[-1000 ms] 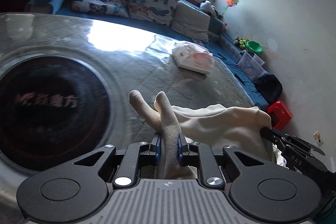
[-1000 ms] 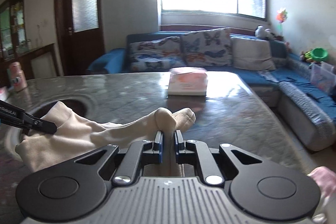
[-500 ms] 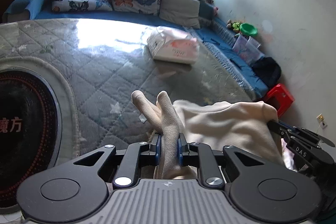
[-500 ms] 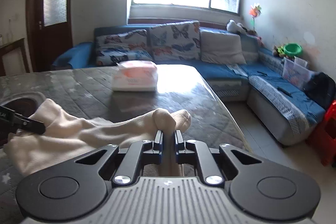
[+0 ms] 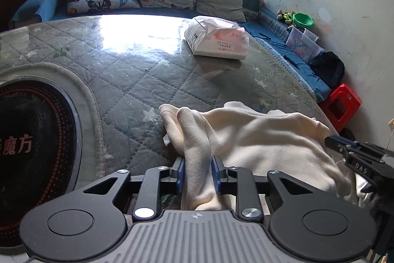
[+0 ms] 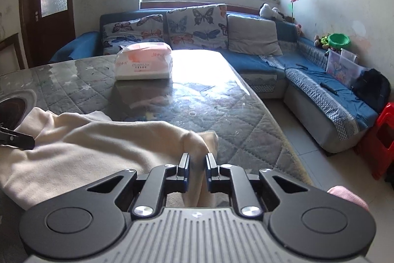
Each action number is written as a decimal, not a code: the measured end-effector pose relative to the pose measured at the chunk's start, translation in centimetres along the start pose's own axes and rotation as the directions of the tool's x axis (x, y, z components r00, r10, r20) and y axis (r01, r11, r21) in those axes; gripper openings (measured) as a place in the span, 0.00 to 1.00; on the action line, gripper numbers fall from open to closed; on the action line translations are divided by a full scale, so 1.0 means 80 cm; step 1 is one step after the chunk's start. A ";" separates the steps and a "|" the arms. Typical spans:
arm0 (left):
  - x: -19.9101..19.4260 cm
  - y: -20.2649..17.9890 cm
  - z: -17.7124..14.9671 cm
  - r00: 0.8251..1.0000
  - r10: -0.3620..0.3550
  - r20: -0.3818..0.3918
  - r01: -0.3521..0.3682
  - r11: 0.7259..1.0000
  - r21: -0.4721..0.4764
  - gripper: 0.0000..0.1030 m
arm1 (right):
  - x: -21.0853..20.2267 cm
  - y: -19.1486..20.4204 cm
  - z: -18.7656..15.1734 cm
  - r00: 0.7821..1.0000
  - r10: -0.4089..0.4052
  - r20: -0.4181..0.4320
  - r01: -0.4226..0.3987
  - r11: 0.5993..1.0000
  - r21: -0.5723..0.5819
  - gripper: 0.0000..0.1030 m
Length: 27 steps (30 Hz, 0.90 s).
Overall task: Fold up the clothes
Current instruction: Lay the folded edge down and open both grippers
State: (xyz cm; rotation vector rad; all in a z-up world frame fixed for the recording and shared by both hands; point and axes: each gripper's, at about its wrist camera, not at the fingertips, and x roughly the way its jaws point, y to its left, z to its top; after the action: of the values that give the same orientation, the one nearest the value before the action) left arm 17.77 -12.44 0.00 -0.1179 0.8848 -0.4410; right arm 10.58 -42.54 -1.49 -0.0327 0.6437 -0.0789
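A cream garment [image 5: 258,137] is stretched between my two grippers and lies low over the near right part of the quilted table [image 5: 138,80]. My left gripper [image 5: 198,170] is shut on a bunched corner of it. My right gripper [image 6: 197,164] is shut on the opposite corner of the same cream garment [image 6: 86,142]. The right gripper's fingers [image 5: 344,143] show at the right edge of the left wrist view, and the left gripper's fingers [image 6: 17,138] at the left edge of the right wrist view.
A white and pink plastic pack [image 5: 216,41] lies on the table's far part. A dark round inset [image 5: 32,147] with red characters is at the left. A blue sofa [image 6: 307,80] runs behind and to the right, with a red stool [image 6: 379,137] on the floor.
Both grippers have moved down and to the right with the garment. It has gone from hanging in the air to spreading over the table's near right part.
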 end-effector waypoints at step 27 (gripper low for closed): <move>-0.007 -0.027 -0.018 0.987 0.155 0.052 -0.161 0.975 0.155 0.62 | -0.019 0.051 -0.031 0.991 0.130 -0.026 -0.131 0.990 -0.044 0.63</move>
State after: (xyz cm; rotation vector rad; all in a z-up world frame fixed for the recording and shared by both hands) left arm 15.64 -14.04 0.13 0.0896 0.8102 -0.3579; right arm 8.11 -38.39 -2.76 -0.0333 0.6691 0.0615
